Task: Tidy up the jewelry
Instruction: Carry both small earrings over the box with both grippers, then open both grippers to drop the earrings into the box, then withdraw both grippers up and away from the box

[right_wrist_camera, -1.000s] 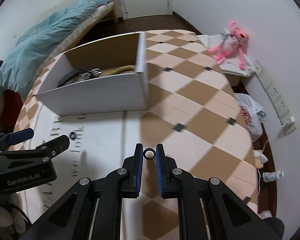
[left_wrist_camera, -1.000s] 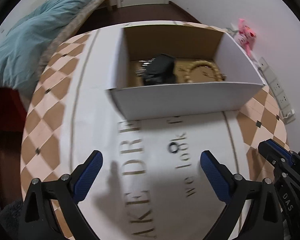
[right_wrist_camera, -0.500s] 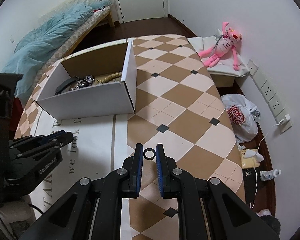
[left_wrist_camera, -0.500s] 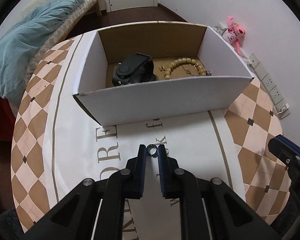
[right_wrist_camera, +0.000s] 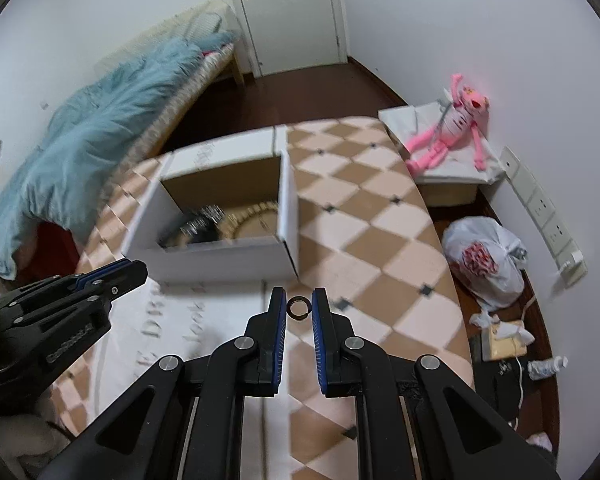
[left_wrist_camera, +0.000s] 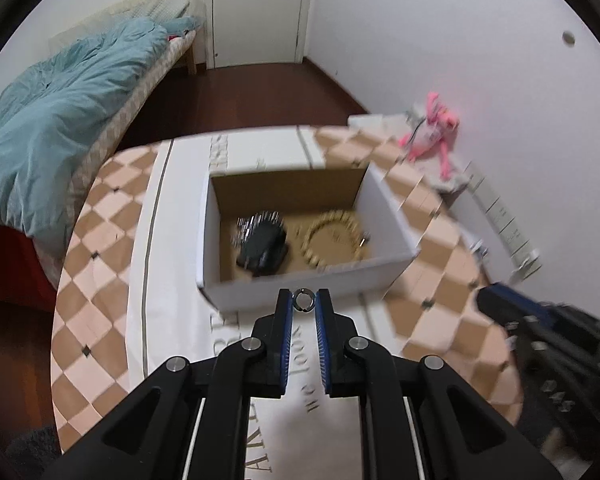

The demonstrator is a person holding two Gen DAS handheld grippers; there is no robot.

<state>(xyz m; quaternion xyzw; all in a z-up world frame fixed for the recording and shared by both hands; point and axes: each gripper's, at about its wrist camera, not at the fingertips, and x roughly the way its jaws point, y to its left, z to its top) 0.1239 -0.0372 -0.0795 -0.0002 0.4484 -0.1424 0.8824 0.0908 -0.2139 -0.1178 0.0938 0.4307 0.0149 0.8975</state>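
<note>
The left gripper (left_wrist_camera: 303, 300) is clamped on a silver ring (left_wrist_camera: 303, 299) and the right gripper (right_wrist_camera: 299, 307) on a dark ring (right_wrist_camera: 299, 306), each ring pinched at the fingertips just short of the open box (left_wrist_camera: 300, 290) ahead.

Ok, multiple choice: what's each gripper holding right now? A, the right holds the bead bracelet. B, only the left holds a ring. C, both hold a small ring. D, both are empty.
C: the left gripper pinches a silver ring, and the right gripper pinches a dark ring.
</note>
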